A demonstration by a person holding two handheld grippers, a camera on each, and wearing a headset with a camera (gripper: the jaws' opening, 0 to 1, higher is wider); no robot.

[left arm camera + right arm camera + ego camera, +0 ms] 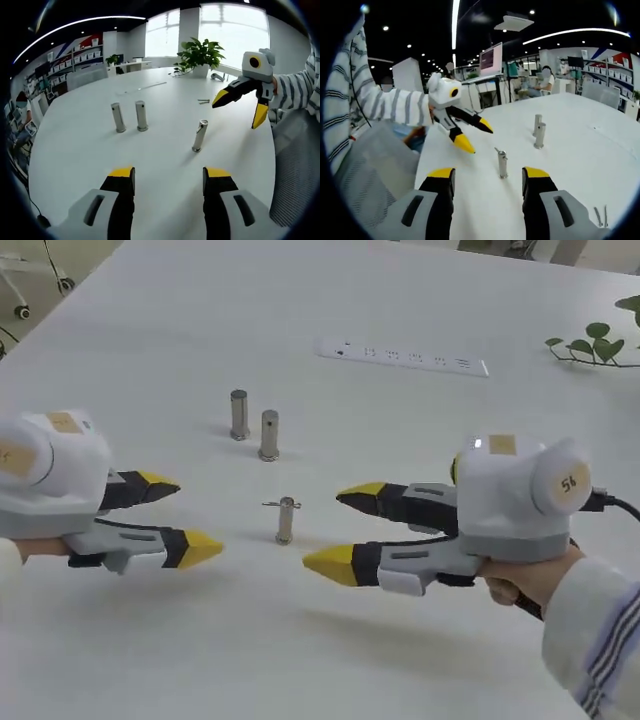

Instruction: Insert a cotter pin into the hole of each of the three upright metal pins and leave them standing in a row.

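Standing near the middle of the tabletop [150,330], one metal pin [285,520] has a cotter pin [273,504] through its top. A second pin [269,435] and a third pin [239,415] stand together nearer the far edge. The left gripper [195,515] and the right gripper [324,529] are held level on either side of the first pin, tips facing inward, jaws wide and empty.

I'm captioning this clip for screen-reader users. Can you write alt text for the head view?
The open left gripper and open right gripper flank an upright metal pin with a cotter pin through it on a white table. Two bare pins stand close together behind it, with a power strip beyond.
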